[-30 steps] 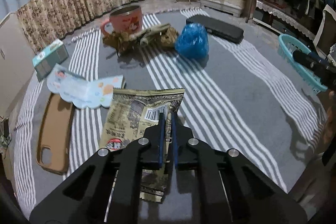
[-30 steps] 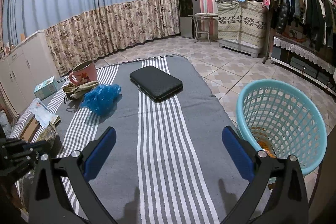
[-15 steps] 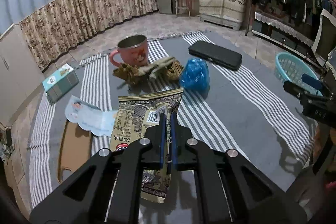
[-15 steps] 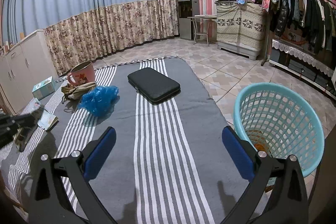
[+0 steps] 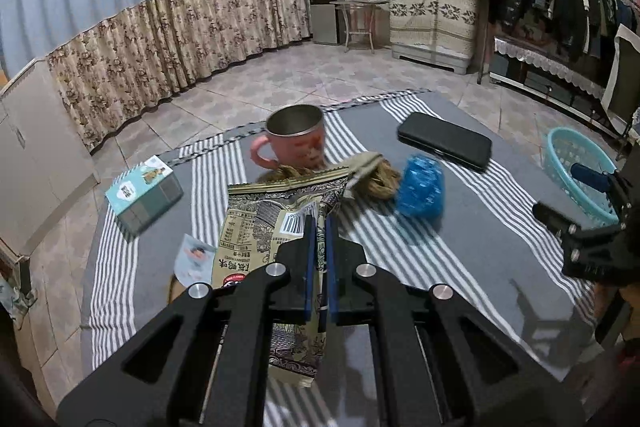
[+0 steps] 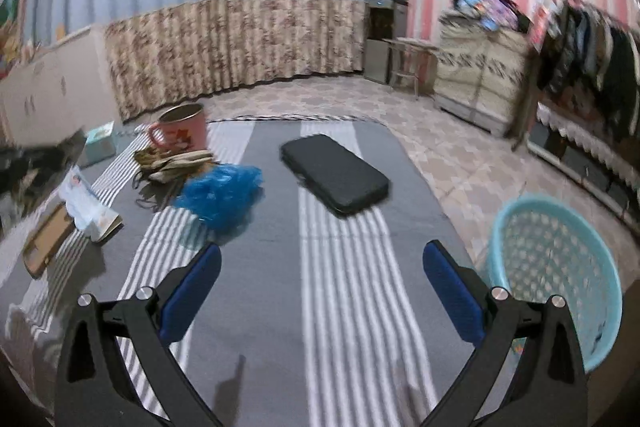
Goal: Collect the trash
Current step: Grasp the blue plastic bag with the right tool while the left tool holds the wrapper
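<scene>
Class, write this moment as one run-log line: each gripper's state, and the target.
left gripper: shut on snack wrapper | right gripper: open, holding nothing | target: blue basket

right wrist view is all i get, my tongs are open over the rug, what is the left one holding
Observer: The left tongs are shut on a snack bag.
Operator: is the bag off the rug
Observer: It hangs from the tongs, its lower end below them; whether it clears the rug I cannot tell.
Operator: anything in its way to the basket
Observer: The blue plastic bag lies between it and the basket.
</scene>
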